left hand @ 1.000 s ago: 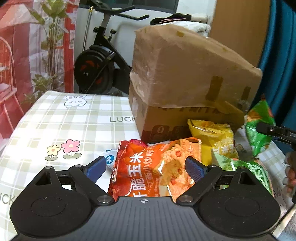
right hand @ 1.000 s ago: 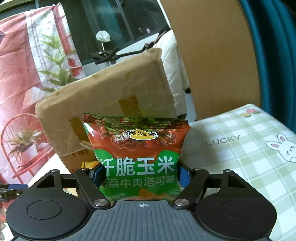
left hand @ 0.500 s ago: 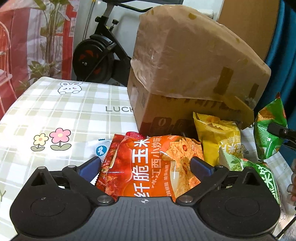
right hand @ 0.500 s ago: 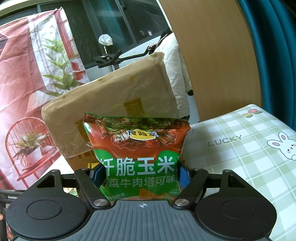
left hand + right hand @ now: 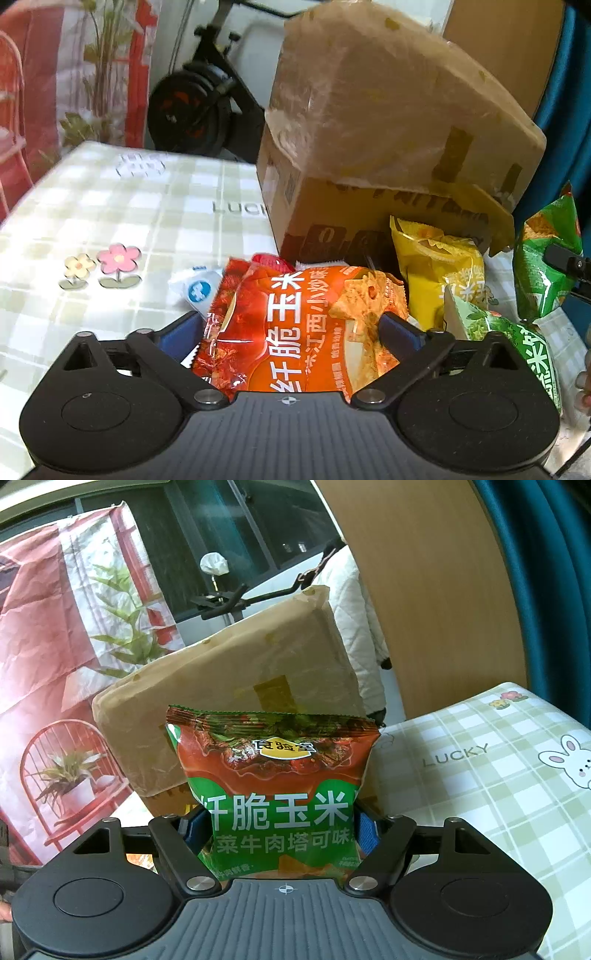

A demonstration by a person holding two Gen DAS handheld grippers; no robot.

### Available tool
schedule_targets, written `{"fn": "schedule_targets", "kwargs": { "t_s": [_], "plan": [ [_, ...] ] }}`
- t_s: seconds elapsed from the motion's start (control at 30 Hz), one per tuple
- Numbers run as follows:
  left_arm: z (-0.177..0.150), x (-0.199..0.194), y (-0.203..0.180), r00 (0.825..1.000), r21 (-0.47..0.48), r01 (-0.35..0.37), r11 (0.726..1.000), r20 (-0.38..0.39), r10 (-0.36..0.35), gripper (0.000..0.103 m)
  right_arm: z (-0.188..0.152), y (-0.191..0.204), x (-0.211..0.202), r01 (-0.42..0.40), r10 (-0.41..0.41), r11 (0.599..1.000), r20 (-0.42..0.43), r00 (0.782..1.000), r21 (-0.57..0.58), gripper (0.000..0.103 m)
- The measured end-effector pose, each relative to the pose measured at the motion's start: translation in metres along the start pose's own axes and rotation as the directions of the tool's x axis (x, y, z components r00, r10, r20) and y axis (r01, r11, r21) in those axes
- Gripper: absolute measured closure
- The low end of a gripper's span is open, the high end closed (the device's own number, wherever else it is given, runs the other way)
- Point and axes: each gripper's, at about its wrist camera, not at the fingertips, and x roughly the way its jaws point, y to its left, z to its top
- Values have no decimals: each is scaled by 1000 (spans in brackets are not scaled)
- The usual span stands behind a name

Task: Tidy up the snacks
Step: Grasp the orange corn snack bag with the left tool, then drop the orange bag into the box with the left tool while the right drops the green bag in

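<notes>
An orange snack bag [image 5: 295,302] lies on the checked tablecloth [image 5: 110,206] in front of a cardboard box [image 5: 388,129]. My left gripper [image 5: 291,325] straddles this bag and its jaws are closing; the blue pads [image 5: 181,328] sit at the bag's side edges without squeezing it. My right gripper [image 5: 280,827] is shut on a green snack bag [image 5: 273,760], held upright in the air before the cardboard box [image 5: 229,701]. In the left wrist view that same green bag [image 5: 543,266] hangs at the far right.
A yellow bag [image 5: 432,266] and another green bag [image 5: 517,339] lie right of the orange one. A small white and blue packet [image 5: 197,288] and a red packet [image 5: 266,262] lie by its left and far side. An exercise bike [image 5: 199,103] stands behind the table.
My left gripper has come forward over the orange bag, which now reaches deeper between the jaws. The right gripper keeps its grip on the green bag and has hardly moved.
</notes>
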Motion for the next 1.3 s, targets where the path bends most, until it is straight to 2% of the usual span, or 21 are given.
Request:
{"fn": "schedule_targets", "kwargs": {
  "t_s": [0.03,0.07,0.1,0.2,0.27,0.33,0.43,0.57,0.7,0.77,0.83,0.93,1.03,1.17,1.3],
  "plan": [
    [-1,-6,-4,1000,21,-10,1000,27,9,25,0,0,-1,-1,1,1000,2,1000,0,32],
    [-1,-12,-6,999,34,-6,999,47,4,35,0,0,-1,-3,3,1000,3,1000,-1,32],
    [0,-16,-8,999,35,2,999,48,-4,40,0,1,-2,-4,4,1000,4,1000,-4,32],
    [-2,-22,-10,1000,35,3,999,22,-4,40,1,4,-4,-9,9,1000,11,1000,-14,32],
    [-6,-20,-8,1000,49,9,999,3,-9,36,1,3,-5,-14,14,1000,18,1000,-9,32],
    [-9,-20,-4,1000,33,8,999,-17,-7,25,0,3,-8,-24,24,1000,24,999,-7,32],
    [-15,-16,3,998,4,-9,1000,-59,10,15,0,4,-12,-30,30,1000,31,999,-9,32],
    [-18,-14,8,999,11,5,1000,-51,-5,11,1,3,-15,-36,36,999,34,999,3,32],
    [-18,-12,1,999,55,-10,998,-48,13,8,0,1,-15,-40,39,999,29,999,5,32],
    [-20,-13,-4,999,95,-14,995,-36,17,10,1,1,-15,-39,39,999,28,999,5,32],
    [-23,-15,-11,999,139,-30,990,-13,32,25,1,0,-15,-40,40,999,27,999,8,32],
    [-22,-21,-14,999,143,-40,989,5,40,41,1,1,-13,-40,40,999,26,999,10,32],
    [-21,-29,-18,999,162,-41,986,21,38,47,2,3,-14,-40,40,999,26,999,8,32],
    [-19,-40,-22,998,166,-46,985,51,38,48,3,5,-14,-41,41,999,32,999,0,32],
    [-10,-59,-26,994,154,-40,987,111,23,48,3,7,-18,-41,42,999,44,998,-15,32]
  ]
}}
